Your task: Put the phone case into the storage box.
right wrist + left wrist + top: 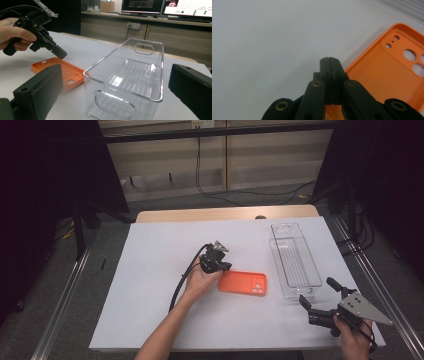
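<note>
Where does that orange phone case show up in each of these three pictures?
High view: the orange phone case lies at table centre, beside the left hand-held gripper.
Left gripper view: right side, behind the shut jaws.
Right gripper view: left of middle.
Shared landmark: the case's camera holes; the clear plastic bin is beside it.

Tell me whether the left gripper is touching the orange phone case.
Cannot tell. In the left gripper view the left gripper, shut, overlaps the near rim of the orange silicone phone case, but neither contact nor gap shows plainly.
</note>
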Available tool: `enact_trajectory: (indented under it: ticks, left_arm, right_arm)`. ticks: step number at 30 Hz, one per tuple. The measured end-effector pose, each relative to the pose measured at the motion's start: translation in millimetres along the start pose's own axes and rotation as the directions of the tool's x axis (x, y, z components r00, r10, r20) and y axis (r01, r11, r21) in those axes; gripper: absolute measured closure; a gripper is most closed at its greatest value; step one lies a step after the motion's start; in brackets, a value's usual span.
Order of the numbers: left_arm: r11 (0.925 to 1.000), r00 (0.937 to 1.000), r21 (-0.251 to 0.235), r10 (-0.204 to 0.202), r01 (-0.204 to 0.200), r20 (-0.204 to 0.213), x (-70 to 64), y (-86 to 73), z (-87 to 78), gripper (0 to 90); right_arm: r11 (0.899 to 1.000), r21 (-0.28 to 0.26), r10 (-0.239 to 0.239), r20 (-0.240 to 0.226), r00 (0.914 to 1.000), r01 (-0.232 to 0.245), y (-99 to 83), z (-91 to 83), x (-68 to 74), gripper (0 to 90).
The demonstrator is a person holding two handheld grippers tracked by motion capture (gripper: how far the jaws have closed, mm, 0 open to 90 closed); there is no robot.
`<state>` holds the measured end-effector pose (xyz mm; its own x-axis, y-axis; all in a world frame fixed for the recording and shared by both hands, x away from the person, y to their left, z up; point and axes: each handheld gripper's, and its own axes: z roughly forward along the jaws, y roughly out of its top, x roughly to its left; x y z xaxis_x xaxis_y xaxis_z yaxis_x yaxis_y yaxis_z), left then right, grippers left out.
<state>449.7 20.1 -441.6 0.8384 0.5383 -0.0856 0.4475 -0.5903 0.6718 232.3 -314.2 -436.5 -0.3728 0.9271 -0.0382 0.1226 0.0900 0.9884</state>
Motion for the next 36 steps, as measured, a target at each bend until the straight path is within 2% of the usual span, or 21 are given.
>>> enact_trajectory:
  ticks: [11,18,23,31,36]
  left_arm:
    - [0.9997,0.9998,0.009,0.021,-0.021,0.007,-3.6,-4.1,-4.9,90.0]
    - [0.9991,0.9991,0.01,0.042,-0.042,-0.007,-8.0,-7.6,-8.2,90.0]
    - [0.9991,0.9991,0.003,0.043,-0.043,-0.002,-10.2,-10.8,-10.4,90.0]
    - [0.9979,0.9981,0.018,0.062,-0.062,-0.002,-13.7,-14.6,-15.5,90.0]
    - [0.9976,0.9976,0.009,0.069,-0.069,-0.004,-17.0,-19.3,-18.5,90.0]
  right_arm:
    - [1.0,0.002,0.001,-0.002,1.0,-0.001,-0.1,0.6,0.5,0.0]
    - [1.0,0.001,-0.002,-0.001,1.0,0.002,0.0,0.7,0.2,0.0]
    - [1.0,0.001,-0.001,-0.001,1.0,0.001,-0.1,1.1,0.3,0.0]
    - [1.0,0.002,-0.001,-0.001,1.0,0.001,-0.2,1.7,0.1,0.0]
    - [1.0,0.003,0.0,-0.002,1.0,0.0,-0.2,1.9,0.1,0.0]
